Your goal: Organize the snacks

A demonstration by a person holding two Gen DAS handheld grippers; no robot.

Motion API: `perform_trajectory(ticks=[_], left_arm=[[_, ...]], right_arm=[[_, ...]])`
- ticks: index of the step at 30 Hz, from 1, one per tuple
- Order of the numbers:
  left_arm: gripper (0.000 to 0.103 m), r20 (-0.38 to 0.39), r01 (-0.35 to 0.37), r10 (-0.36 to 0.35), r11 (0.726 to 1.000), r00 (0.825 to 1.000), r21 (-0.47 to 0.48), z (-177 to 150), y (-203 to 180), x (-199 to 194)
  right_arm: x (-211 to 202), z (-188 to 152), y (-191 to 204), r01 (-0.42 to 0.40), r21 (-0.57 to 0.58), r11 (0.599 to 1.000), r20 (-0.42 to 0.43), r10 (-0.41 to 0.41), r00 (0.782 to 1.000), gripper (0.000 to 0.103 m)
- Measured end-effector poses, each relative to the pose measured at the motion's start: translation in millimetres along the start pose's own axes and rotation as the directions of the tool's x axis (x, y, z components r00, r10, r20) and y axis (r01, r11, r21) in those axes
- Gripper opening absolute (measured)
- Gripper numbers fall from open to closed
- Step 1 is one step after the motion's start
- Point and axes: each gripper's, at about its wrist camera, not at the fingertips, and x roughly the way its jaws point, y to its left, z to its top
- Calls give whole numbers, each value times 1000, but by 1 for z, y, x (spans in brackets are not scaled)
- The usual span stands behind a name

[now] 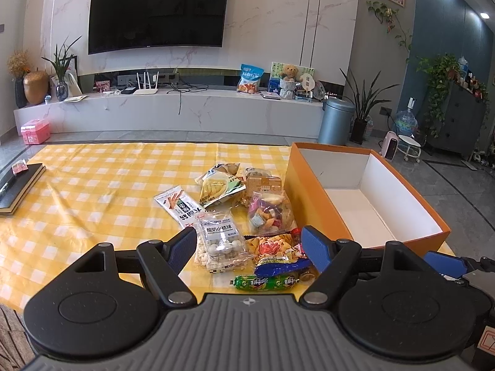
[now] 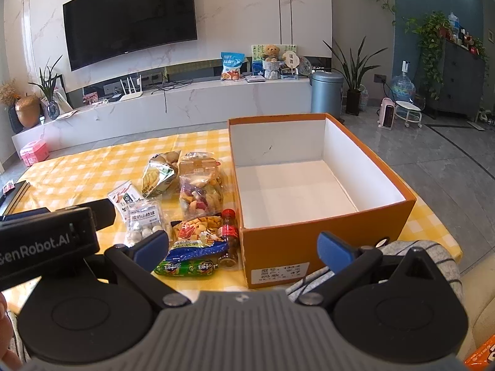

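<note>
Several snack packs lie in a heap on the yellow checked tablecloth (image 1: 92, 185): a clear bag of white balls (image 1: 221, 242), a green sausage stick (image 1: 266, 282), a bag of mixed colourful crisps (image 1: 270, 213), a blue-edged cracker bag (image 2: 198, 235) and a small cola bottle (image 2: 229, 235). Right of the heap stands an open orange box (image 2: 309, 238) with a white inside and nothing in it. My left gripper (image 1: 250, 244) hovers open just above the near end of the heap. My right gripper (image 2: 244, 244) is open in front of the box's near left corner, holding nothing.
A dark notebook (image 1: 18, 188) lies at the table's far left edge. Grey striped cloth (image 2: 433, 256) sits beside the box at the near right. Beyond the table are a white TV bench (image 1: 185, 108), a grey bin (image 1: 335, 120) and potted plants.
</note>
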Motion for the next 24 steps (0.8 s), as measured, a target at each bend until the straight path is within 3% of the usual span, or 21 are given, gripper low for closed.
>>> perform_trajectory(ticks=[24], left_arm=[[91, -23, -17, 17, 1000, 1000, 0, -4, 7, 3]], right_arm=[[4, -4, 14, 3, -37, 999, -16, -4, 1000, 100]])
